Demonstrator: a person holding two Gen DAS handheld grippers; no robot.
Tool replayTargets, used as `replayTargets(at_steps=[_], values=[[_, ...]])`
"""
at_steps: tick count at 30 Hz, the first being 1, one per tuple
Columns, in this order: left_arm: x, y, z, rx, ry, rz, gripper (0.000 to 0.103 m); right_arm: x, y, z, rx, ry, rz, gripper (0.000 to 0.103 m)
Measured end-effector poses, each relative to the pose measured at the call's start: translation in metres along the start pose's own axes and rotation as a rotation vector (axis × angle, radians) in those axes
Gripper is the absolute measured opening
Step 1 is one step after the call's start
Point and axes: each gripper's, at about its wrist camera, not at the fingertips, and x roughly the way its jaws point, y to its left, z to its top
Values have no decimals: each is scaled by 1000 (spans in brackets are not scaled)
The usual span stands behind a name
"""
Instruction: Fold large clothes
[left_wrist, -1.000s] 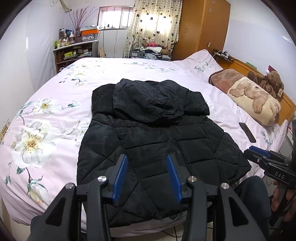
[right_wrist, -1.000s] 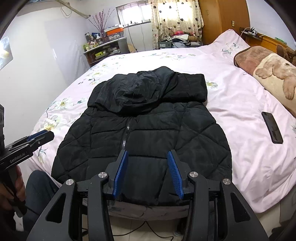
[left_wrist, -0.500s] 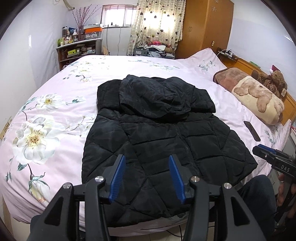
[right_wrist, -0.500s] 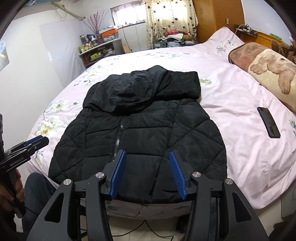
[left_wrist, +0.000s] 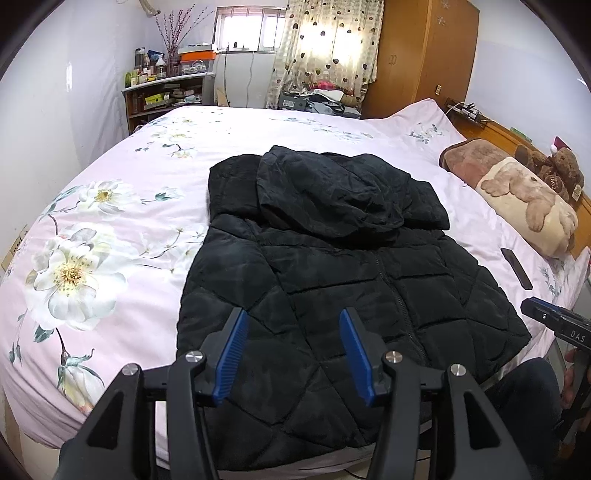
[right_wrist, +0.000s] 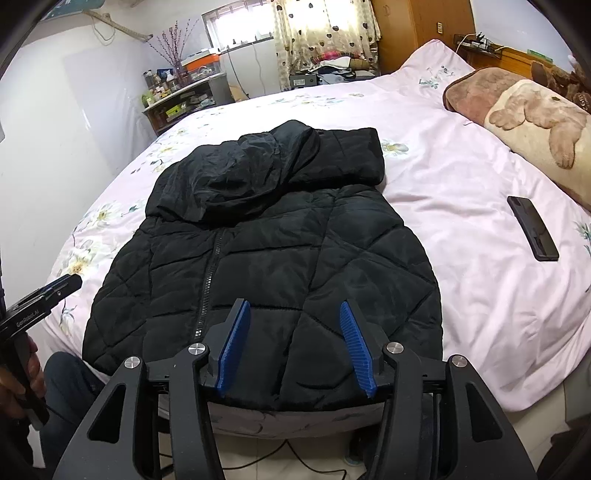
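Note:
A black quilted hooded jacket (left_wrist: 332, 266) (right_wrist: 273, 251) lies flat on the bed, zipper up, hood folded down over its chest and hem at the near edge. My left gripper (left_wrist: 293, 332) hovers over the hem's left part, jaws opening, nothing between its blue pads. Over the hem's right part my right gripper (right_wrist: 293, 325) hangs the same way, jaws opening and empty. Each gripper shows at the edge of the other's view: the right gripper (left_wrist: 554, 325) and the left gripper (right_wrist: 40, 299).
The bed (left_wrist: 110, 206) has a pink floral sheet. A black phone (right_wrist: 532, 227) lies right of the jacket, with a bear-print pillow (right_wrist: 539, 125) and teddy bear (left_wrist: 557, 170) beyond. Shelves (left_wrist: 166, 96) and a wardrobe (left_wrist: 421, 55) stand at the far wall. The person's legs (right_wrist: 66, 391) are at the bed's near edge.
Both grippers have moved in toward the jacket's hem and a little lower, and their jaws stand wider apart than before. The jacket has not moved.

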Motion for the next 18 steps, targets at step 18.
replayTargets(at_steps=[18], values=[[48,54,-13,-45,70,85,61,36,-65,3,63,68,-89,60]])
